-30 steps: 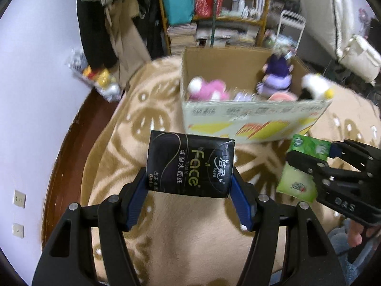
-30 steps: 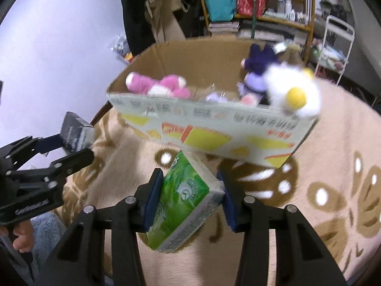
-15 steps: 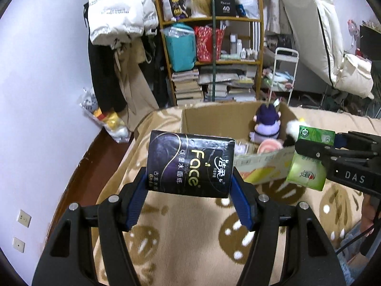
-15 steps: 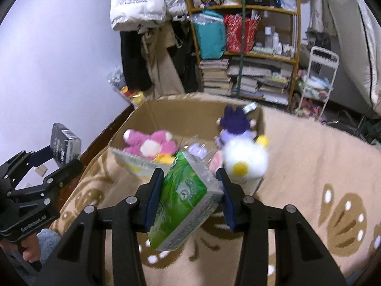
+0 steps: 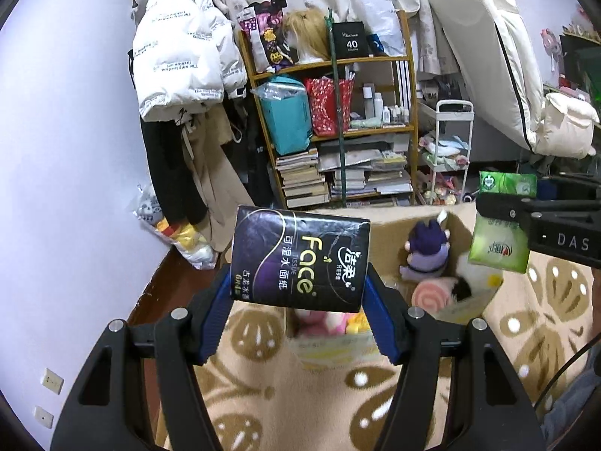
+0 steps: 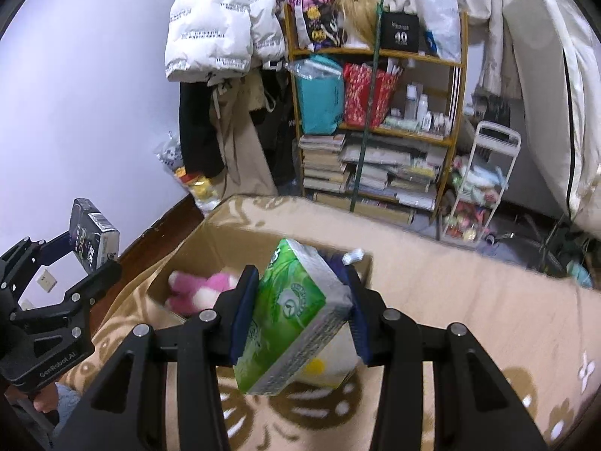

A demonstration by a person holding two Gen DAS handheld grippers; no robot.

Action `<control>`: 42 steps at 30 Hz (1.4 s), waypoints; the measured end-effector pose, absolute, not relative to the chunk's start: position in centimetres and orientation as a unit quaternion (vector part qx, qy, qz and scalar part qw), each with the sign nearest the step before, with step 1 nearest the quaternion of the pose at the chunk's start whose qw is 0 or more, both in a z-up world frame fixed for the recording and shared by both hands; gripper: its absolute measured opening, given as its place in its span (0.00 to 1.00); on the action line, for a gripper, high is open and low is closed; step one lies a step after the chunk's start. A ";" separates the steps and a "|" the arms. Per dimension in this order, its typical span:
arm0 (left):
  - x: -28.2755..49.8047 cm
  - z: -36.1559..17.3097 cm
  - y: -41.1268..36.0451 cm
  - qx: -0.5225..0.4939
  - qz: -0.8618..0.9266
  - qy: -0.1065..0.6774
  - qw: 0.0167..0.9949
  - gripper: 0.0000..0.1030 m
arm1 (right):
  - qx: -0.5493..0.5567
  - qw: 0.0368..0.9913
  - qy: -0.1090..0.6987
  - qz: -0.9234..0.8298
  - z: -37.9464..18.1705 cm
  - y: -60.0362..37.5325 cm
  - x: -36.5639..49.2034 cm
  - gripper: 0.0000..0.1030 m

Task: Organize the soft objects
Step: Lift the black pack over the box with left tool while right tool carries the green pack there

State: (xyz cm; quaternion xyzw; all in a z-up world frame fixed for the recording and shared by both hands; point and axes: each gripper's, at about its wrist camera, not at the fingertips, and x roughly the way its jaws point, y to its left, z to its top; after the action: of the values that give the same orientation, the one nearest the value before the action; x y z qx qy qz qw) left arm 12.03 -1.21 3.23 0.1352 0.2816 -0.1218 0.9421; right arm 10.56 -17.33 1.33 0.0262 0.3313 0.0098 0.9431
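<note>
We see the cardboard box (image 6: pixel 210 248) standing open-topped on the patterned blanket (image 6: pixel 469 300), but plush toys crowd it: a pink one (image 6: pixel 199 289) at its left end, a purple one (image 5: pixel 428 251) and a white one (image 5: pixel 477 278) towards the right. The bare blanket right of the box leaves us free passage. Beyond the blanket's far edge, the cluttered bookshelf (image 6: pixel 375 120) and hanging coats (image 6: pixel 221 37) close the way.

black tissue pack (image 5: pixel 298 261): glossy plastic film | box (image 6: pixel 210 244): matt cardboard | blanket (image 6: pixel 469 300): fuzzy cloth
</note>
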 end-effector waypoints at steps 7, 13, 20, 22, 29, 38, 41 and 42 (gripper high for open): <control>13.2 2.6 -1.9 0.099 -0.124 0.262 0.952 0.63 | 0.021 0.956 0.293 0.002 1.3 -17.9 11.2 0.46; 14.7 0.6 -2.1 0.092 -0.119 0.275 0.950 0.63 | 0.042 0.954 0.298 0.009 -0.4 -18.2 12.1 0.46; 15.8 -1.0 -2.6 0.104 -0.122 0.291 0.943 0.63 | 0.047 0.950 0.310 0.013 -2.4 -18.4 13.3 0.46; 16.1 -1.5 -2.8 0.106 -0.125 0.305 0.938 0.63 | 0.053 0.948 0.312 0.015 -2.8 -18.6 13.7 0.46; 16.8 -2.6 -3.5 0.115 -0.136 0.319 0.931 0.63 | 0.080 0.941 0.329 0.027 -4.7 -19.3 14.9 0.46; 17.8 -3.3 -2.9 0.090 -0.145 0.345 0.923 0.63 | 0.068 0.938 0.338 0.031 -5.7 -18.7 15.4 0.46; 17.8 -3.2 -2.9 0.082 -0.146 0.343 0.924 0.63 | 0.070 0.938 0.339 0.030 -5.7 -18.7 15.5 0.46; 17.7 -3.2 -2.9 0.082 -0.148 0.343 0.924 0.63 | 0.070 0.938 0.339 0.030 -5.7 -18.7 15.5 0.46</control>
State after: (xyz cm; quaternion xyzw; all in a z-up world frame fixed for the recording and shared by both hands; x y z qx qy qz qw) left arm 17.73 -2.89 -3.21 0.0817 0.3427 -0.1477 0.9242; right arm 15.45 -18.66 -5.65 0.0699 0.3386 0.0300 0.9378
